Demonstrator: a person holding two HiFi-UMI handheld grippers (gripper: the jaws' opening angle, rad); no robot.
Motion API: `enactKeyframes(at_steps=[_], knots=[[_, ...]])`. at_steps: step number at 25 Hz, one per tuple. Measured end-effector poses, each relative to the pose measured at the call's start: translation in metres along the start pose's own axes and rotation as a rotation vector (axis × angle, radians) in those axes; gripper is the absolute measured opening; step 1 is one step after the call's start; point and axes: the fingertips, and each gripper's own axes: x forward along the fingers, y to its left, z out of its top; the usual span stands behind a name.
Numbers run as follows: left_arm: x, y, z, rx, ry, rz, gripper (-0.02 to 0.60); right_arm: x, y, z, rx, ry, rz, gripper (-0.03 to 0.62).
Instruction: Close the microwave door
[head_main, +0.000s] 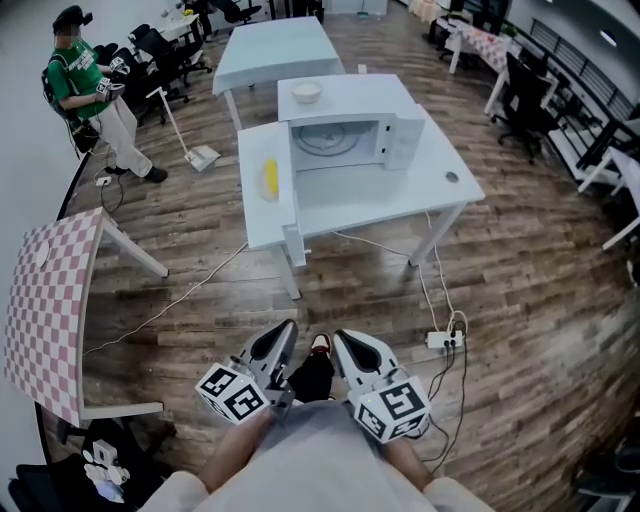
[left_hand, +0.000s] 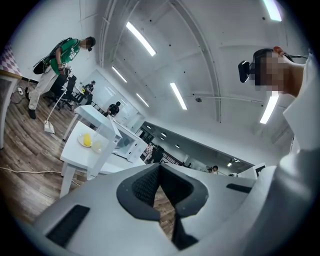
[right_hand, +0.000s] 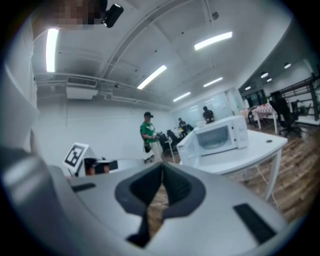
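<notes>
Pre-approach: left gripper and right gripper clenched, empty, well apart from white box microwave; open white door needs walk-up, then push.

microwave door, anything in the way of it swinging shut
Nothing visible does. The door would swing across the table strip in front of the microwave, where nothing lies; the yellow item sits on the door's outer side.

Head view steeply down; gripper views toward far microwave
</notes>
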Motion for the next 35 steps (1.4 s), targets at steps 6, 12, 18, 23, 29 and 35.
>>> enactKeyframes(at_steps=[6,12,18,23,29,35], knots=[[0.015,0.015,0.007,0.008,0.021,0.020,0.014,0.025,-0.008,0.003,0.015,0.025,0.013,0.023],[0.028,0.031,0.018,-0.005,0.044,0.024,0.012,0.046,-0.015,0.009,0.017,0.046,0.020,0.023],[0.042,0.049,0.035,0.032,0.054,0.036,0.012,0.071,-0.024,0.015,0.014,0.065,0.021,0.023],[0.056,0.066,0.046,0.021,0.066,0.055,0.014,0.092,-0.032,0.022,0.004,0.085,0.028,0.023],[0.076,0.084,0.066,0.023,0.061,0.059,0.014,0.121,-0.045,0.034,-0.009,0.101,0.042,0.023],[0.093,0.109,0.081,0.033,0.058,0.078,0.014,0.151,-0.059,0.045,-0.014,0.099,0.055,0.023]])
